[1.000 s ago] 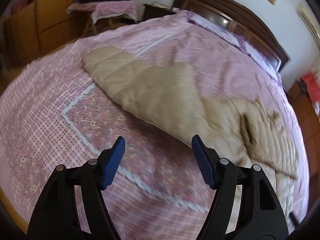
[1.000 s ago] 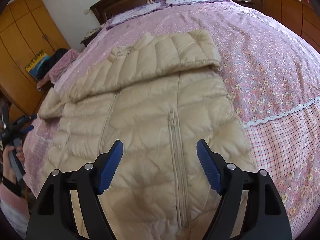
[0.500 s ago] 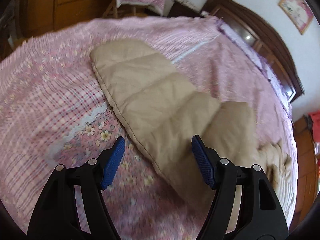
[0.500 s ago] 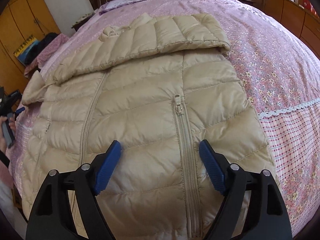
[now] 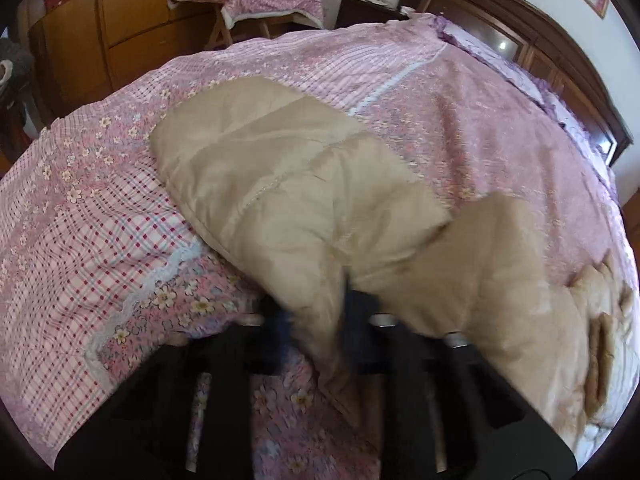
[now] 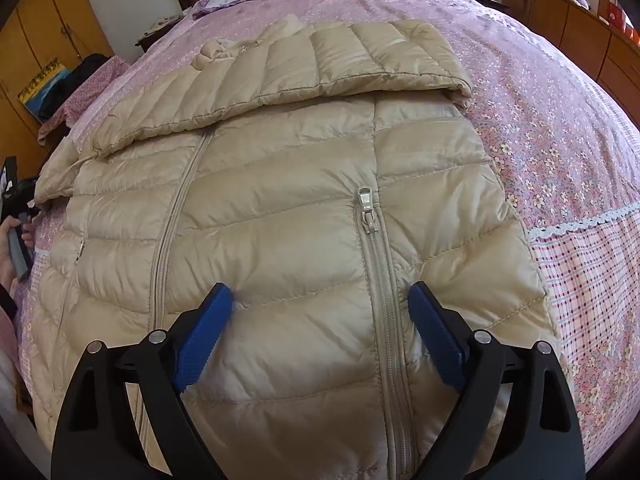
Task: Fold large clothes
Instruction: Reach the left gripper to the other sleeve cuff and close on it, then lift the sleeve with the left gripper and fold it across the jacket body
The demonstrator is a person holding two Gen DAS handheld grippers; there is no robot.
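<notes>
A beige quilted down jacket [image 6: 280, 208] lies front up on a pink bed, zipper [image 6: 366, 210] part closed, one sleeve folded across its chest [image 6: 320, 60]. My right gripper [image 6: 320, 328] is open, low over the jacket's lower front, its pads either side of the zipper. In the left wrist view the other sleeve [image 5: 280, 168] stretches out over the bedspread. My left gripper [image 5: 316, 320] is shut on the sleeve's near edge, with fabric bunched between the blurred blue pads.
The pink floral and checked bedspread [image 5: 100, 240] covers the bed; a dark headboard [image 5: 520, 12] is at the far end. A cloth-covered stand [image 5: 248, 0] and wooden wardrobes [image 5: 132, 12] stand beyond the bed. Wooden cabinets [image 6: 580, 32] line the right side.
My left gripper moved onto the sleeve and shut on its edge. My right gripper came down closer to the jacket's front and stayed open.
</notes>
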